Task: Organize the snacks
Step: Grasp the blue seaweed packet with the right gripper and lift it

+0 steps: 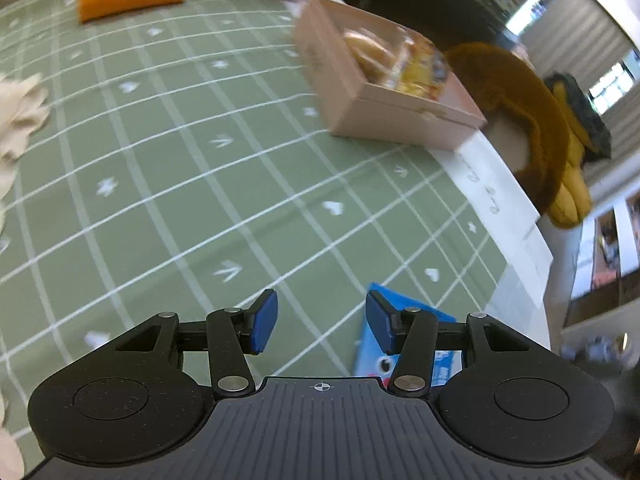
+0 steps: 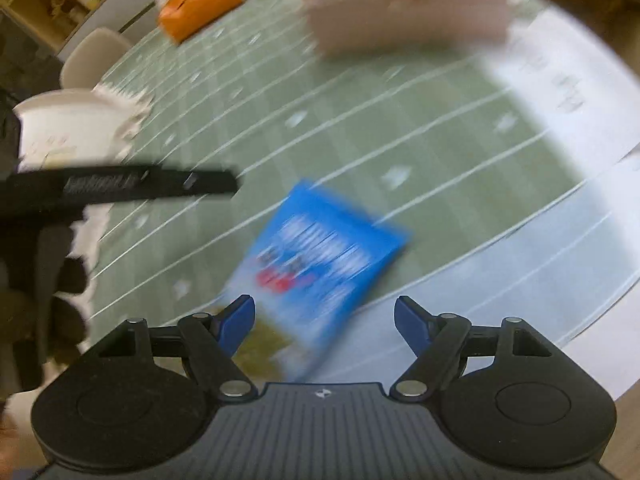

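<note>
The blue snack packet (image 2: 320, 272) is lying flat on the worktop (image 2: 440, 152), just ahead of the right gripper (image 2: 324, 320), whose fingers are standing apart, empty. It looks light, crinkly and slippery; pinching one edge seems best.

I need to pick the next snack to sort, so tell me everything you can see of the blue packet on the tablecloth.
The blue snack packet is a flat, glossy pouch, blue with white lettering, red marks and a cartoon eye near one end. It lies flat and askew on the green checked tablecloth, near the table's edge, apart from the pink box. Nothing grips it; blur hides the print.
</note>
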Demonstrator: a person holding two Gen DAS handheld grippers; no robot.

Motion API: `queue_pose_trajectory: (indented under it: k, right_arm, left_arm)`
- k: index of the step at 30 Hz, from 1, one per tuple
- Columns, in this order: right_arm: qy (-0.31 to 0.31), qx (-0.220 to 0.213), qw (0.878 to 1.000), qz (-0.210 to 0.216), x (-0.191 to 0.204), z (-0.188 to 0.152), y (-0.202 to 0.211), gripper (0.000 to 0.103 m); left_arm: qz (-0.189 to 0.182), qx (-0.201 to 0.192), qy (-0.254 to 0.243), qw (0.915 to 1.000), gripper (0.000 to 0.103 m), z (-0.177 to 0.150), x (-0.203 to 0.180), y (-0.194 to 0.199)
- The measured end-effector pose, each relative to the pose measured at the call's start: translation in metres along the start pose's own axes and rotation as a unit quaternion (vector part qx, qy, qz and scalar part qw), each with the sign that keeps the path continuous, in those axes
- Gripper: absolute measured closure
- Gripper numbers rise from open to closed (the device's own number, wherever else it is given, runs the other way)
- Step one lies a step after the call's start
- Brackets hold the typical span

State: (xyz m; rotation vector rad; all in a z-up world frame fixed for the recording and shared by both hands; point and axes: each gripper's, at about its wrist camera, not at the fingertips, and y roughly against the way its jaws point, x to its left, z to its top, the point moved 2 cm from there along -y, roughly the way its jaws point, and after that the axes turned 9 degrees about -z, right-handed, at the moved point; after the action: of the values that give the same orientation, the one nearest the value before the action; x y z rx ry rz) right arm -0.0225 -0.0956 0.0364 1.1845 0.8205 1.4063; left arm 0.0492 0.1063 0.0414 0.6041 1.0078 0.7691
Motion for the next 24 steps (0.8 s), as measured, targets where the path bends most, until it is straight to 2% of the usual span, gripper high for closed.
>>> queue_pose_trajectory:
  k: [3,10,12,16,20,24]
  right_arm:
    - [-0.001,0.012,1.0,-0.005,0.023,-0.006,-0.01,0.025]
    - [-0.03,-0.01,0.996,-0.081,0.06,0.008,-0.028,0.018]
    - [-0.024,-0.021,0.993,-0.112,0.068,0.011,-0.032,0.014]
    - [0.03,-0.047,0.983,-0.174,0.088,0.01,-0.046,0.012]
    - [0.077,-0.063,0.98,-0.172,0.09,0.006,-0.042,0.015]
    - [0.091,-0.088,0.978,-0.164,0.071,0.013,-0.019,0.016]
  left_arm:
    - [0.007,-0.007,0.021,0.9997,0.049,-0.009,0.011,0.01]
    - [0.024,-0.02,0.049,0.9983,0.05,-0.029,0.039,0.03]
    - [0.023,-0.022,0.056,0.9979,0.05,-0.032,0.047,0.034]
    - [0.025,-0.026,0.064,0.9973,0.05,-0.033,0.057,0.041]
    - [0.017,-0.029,0.069,0.9971,0.051,-0.03,0.056,0.039]
    - [-0.007,-0.028,0.059,0.9978,0.052,-0.024,0.039,0.03]
